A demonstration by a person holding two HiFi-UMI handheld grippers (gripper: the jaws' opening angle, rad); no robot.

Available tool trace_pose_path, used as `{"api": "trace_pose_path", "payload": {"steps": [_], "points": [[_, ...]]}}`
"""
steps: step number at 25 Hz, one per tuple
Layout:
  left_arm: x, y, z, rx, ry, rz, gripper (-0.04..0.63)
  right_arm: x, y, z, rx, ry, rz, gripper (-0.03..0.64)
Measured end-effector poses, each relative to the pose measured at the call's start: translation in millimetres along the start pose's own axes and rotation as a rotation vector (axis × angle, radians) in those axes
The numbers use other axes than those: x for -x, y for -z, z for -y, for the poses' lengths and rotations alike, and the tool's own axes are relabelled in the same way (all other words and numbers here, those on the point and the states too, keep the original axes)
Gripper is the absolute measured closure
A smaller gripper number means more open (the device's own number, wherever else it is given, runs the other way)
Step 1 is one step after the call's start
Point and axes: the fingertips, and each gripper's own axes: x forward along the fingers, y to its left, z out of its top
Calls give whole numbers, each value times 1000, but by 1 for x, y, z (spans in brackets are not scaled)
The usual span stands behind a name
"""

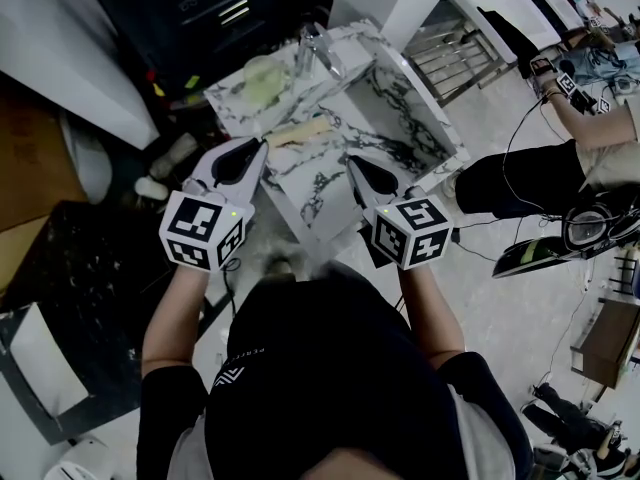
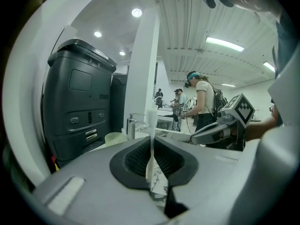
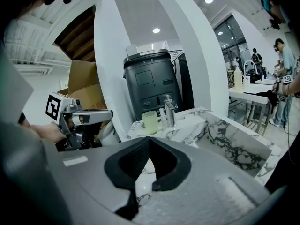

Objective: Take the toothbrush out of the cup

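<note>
The person holds the left tool (image 1: 262,145) over the left edge of the marble surface (image 1: 330,183). Its jaws are closed on the toothbrush (image 1: 300,131), and in the left gripper view the thin pale handle runs straight up between the two black pads, with the bristle head well above the jaw tips. From the head view the toothbrush lies almost level and points from the jaw tips toward the middle of the surface. It is fully out of the cup (image 1: 262,80) and apart from it. Whether it touches the surface, the pictures do not tell.

The cup is pale green and stands upright near the far left corner of the surface. Just beside it, along the far edge, stands the metal faucet (image 3: 169,109). The sink (image 1: 400,108) takes the right part of the surface.

The right tool (image 1: 352,161) is above the near edge of the surface, well apart from the toothbrush and the cup. In the right gripper view its jaws are pressed together at the tips and there is nothing between them. Both tools point toward the far edge.
</note>
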Motion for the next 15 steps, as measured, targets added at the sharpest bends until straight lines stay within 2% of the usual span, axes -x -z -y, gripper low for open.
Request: {"api": "trace_pose_path", "payload": {"steps": [15], "points": [[-2, -9, 1, 11, -4, 18, 554, -2, -8, 1, 20, -23, 0, 615]]}}
